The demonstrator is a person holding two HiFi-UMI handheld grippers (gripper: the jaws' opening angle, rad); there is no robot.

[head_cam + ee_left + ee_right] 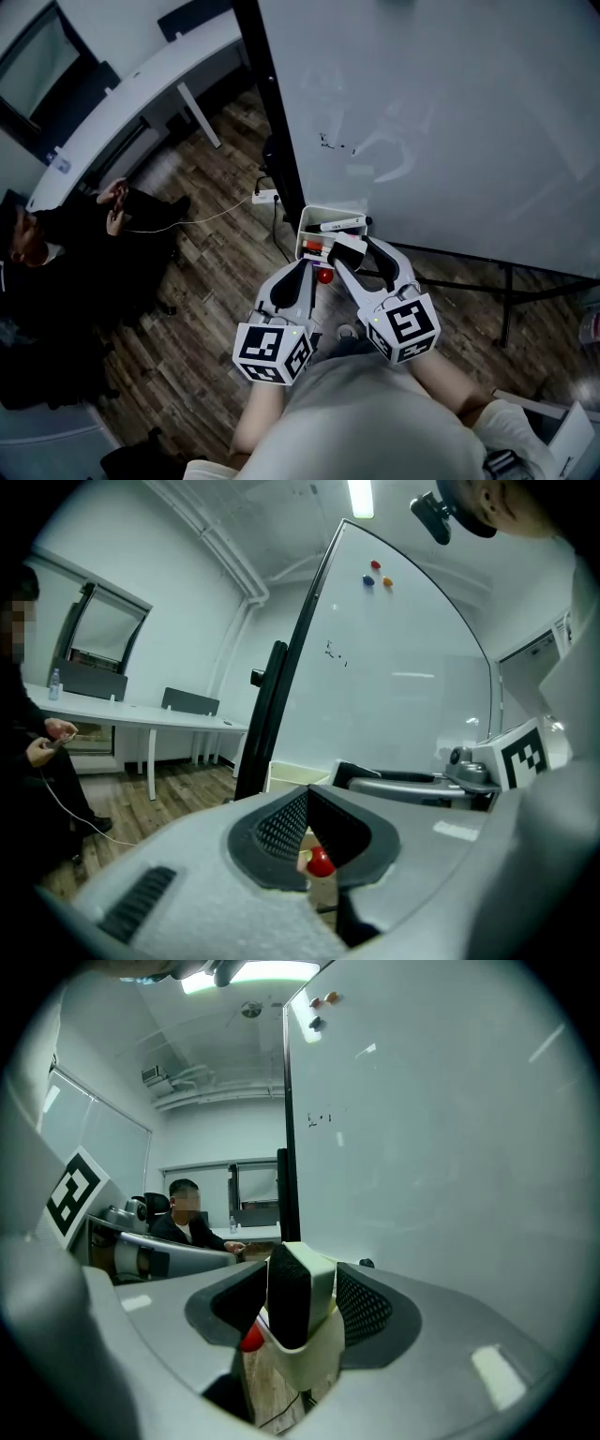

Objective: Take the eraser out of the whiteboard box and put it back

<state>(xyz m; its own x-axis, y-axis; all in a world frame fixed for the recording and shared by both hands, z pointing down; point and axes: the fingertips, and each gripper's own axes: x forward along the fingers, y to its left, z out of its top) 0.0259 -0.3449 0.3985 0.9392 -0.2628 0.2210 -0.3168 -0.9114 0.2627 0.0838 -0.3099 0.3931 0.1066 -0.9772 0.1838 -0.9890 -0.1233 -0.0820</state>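
A white box [312,217] hangs at the whiteboard's lower left edge. The eraser [348,246], black felt on one side and white on the other, stands upright at the box's near rim between the jaws of my right gripper [353,250]. In the right gripper view the eraser [319,1288] rests in the box [309,1363]; its felt lies close to the left jaw and a gap shows at the right pad [366,1302]. My left gripper [306,268] hangs just left of the box, its tips together [306,795] with nothing held. A red round thing [324,276] shows below the box.
The whiteboard [450,112] fills the right, with its black post [272,112] beside the box. A white marker [339,223] lies in the box. A person [56,253] sits at the left near a long white desk [122,103]. A power strip [266,197] lies on the wooden floor.
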